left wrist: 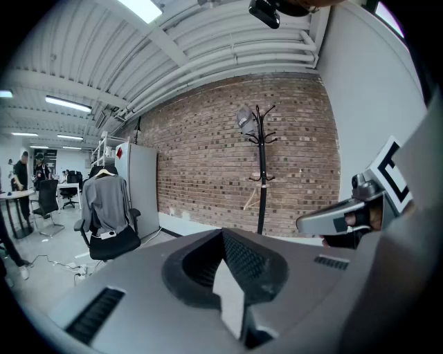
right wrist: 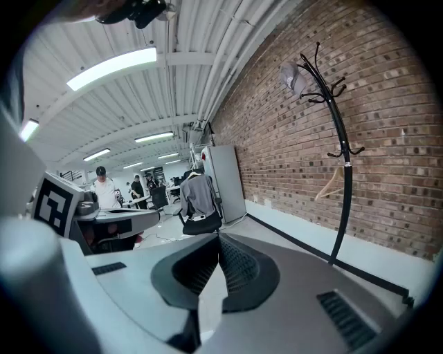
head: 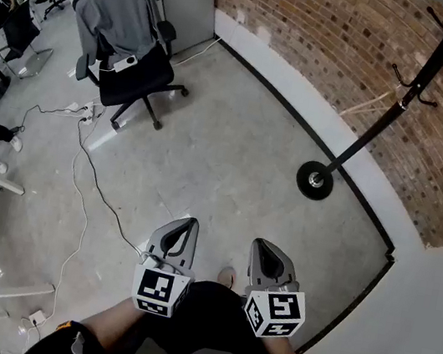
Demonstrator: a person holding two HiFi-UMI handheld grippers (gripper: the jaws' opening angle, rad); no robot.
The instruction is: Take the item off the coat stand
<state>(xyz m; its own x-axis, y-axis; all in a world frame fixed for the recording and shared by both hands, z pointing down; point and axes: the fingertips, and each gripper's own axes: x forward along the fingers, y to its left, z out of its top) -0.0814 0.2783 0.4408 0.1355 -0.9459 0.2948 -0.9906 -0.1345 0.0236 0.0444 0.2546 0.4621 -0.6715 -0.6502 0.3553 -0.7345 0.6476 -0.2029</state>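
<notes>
currently, left to right: far left in the head view, an office chair (head: 130, 71) with a grey garment (head: 119, 14) draped over its back, well away from everything else. white cables (head: 86, 174) trail over the concrete floor (head: 233, 157) from near the chair towards the person's feet.

left gripper (head: 188, 225) sits low centre, held out in front of the person's body and tipped slightly down. left gripper view: its fingers (left wrist: 242, 259) are pressed together, with nothing between them.

right gripper (head: 263, 245) is just beside it, the two apart and roughly parallel, same slight downward tilt. right gripper view: fingers (right wrist: 235, 263) closed tight on each other, also empty.

coat stand (head: 383, 124) is further right, black, with its round base (head: 315, 181) on the floor beside the brick wall (head: 331, 39). both grippers are well apart from it. a wooden hanger (right wrist: 332, 185) hangs partway up the pole.

task item: a grey item (right wrist: 292, 77) on a hook at the very top of the stand, seen in both gripper views; too small to tell what it is. the head view crops the stand's top, so the item is out of that frame. no gripper touches it.
</notes>
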